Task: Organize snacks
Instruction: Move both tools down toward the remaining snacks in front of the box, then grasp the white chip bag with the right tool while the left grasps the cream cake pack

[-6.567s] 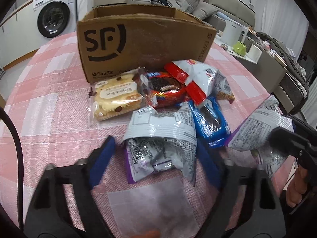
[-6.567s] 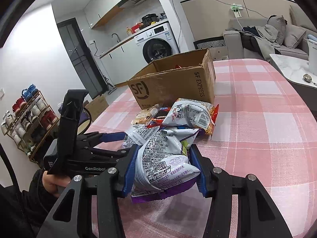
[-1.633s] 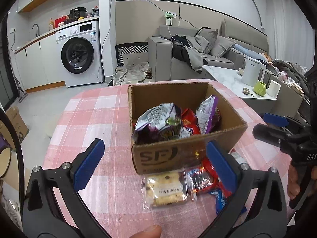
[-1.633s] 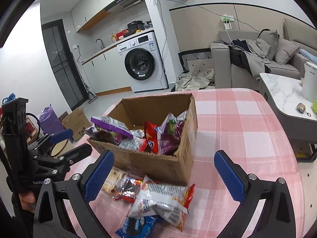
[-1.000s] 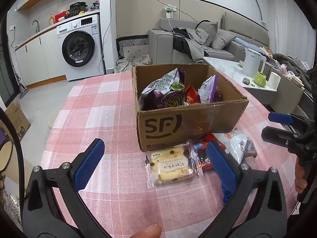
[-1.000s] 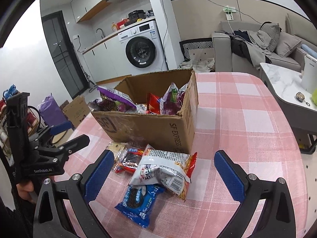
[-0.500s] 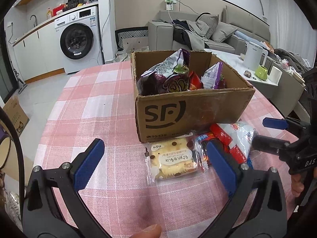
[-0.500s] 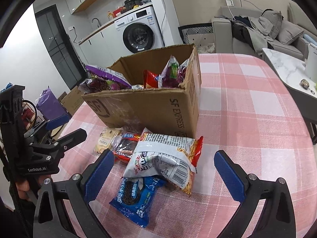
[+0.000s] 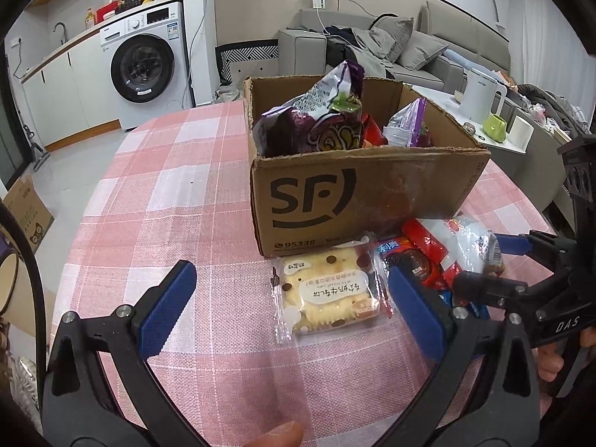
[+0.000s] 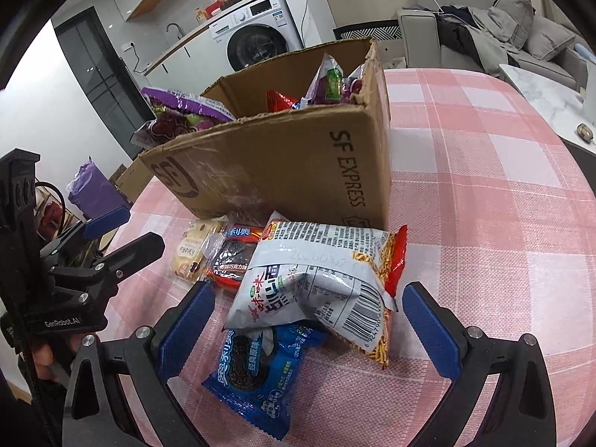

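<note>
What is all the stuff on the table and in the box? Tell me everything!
Cardboard box: one, brown, on the table, open at the top.
Purple snack bags: at least two, sticking up out of the box; a red pack shows between them.
Cake pack: one, clear with a yellow cake, on the table in front of the box.
Red cookie pack: one, beside the cake pack.
White and red snack bag: one, lying partly on the blue cookie pack.
Blue cookie pack: one, nearest the right gripper.
Tablecloth: one, pink checked.
Washing machine: one, white, behind.
Left gripper: open.
Right gripper: open.
</note>
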Demonstrator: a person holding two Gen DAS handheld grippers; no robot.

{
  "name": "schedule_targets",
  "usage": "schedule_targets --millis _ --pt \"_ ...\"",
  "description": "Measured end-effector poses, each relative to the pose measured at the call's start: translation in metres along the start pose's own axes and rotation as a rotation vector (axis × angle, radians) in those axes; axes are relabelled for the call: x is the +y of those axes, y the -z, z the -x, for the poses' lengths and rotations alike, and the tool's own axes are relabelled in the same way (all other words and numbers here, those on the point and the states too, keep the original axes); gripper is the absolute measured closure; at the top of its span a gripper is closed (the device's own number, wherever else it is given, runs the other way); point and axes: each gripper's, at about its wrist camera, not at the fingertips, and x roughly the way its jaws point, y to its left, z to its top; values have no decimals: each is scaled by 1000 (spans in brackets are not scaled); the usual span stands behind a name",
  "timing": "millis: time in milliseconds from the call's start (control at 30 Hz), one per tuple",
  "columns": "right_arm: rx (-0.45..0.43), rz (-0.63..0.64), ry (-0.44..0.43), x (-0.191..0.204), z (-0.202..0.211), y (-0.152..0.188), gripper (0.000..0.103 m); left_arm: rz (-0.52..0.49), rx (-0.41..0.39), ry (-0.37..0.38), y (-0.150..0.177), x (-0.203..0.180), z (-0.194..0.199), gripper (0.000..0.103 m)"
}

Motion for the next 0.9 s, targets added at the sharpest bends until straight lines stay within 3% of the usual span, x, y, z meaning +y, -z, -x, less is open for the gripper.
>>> schedule_targets --millis 267,500,767,900 --pt "23 -15 17 4 -17 2 0 -6 27 5 0 -2 -12 0" --pt "-10 -25 21 8 -21 -2 1 -3 48 12 2 -1 -24 0" --pt "-25 -45 23 2 -16 -4 23 -7 55 15 3 3 -31 0" --pt "-28 -58 4 -2 -14 -2 26 0 59 17 4 4 -32 0"
